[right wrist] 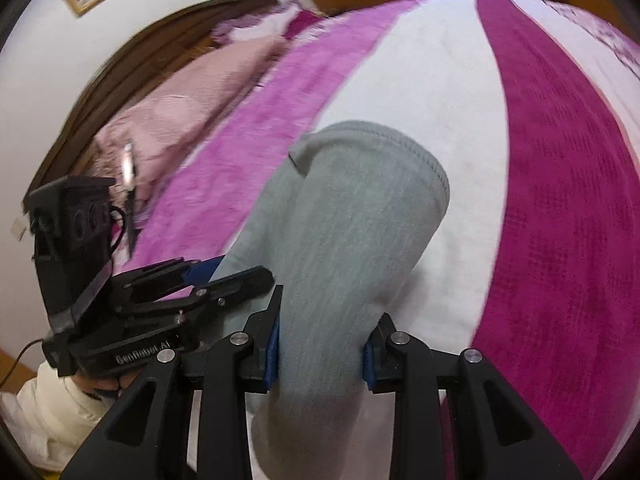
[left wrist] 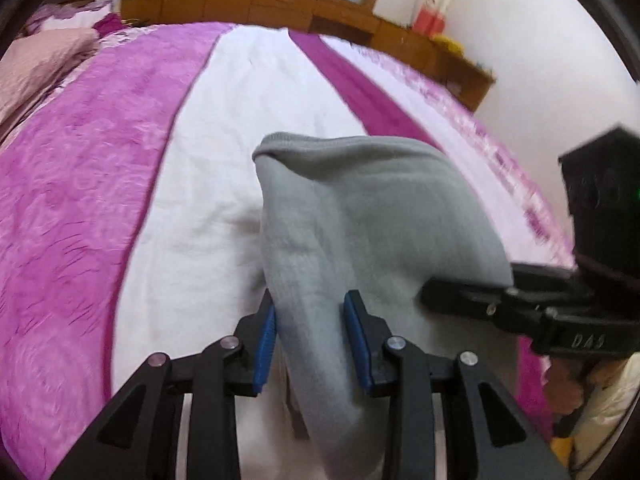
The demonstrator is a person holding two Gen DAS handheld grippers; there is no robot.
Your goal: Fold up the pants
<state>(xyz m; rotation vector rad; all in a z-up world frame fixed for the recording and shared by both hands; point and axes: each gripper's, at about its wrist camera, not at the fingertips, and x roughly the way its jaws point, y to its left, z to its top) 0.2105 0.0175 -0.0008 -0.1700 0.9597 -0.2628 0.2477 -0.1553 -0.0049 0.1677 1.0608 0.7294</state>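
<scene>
Both grippers are clamping the grey pants: the left gripper and the right gripper are each pinching bunched cloth, holding it above the bed. Folding is looking partly done, since the hem is hanging doubled; laying it flat is remaining. Bedding ahead is lying bare, with the wooden frame well apart.

"GenRobot.AI" in pale letters on left gripper body side, left of right claw. "DAS" on right gripper body.
</scene>
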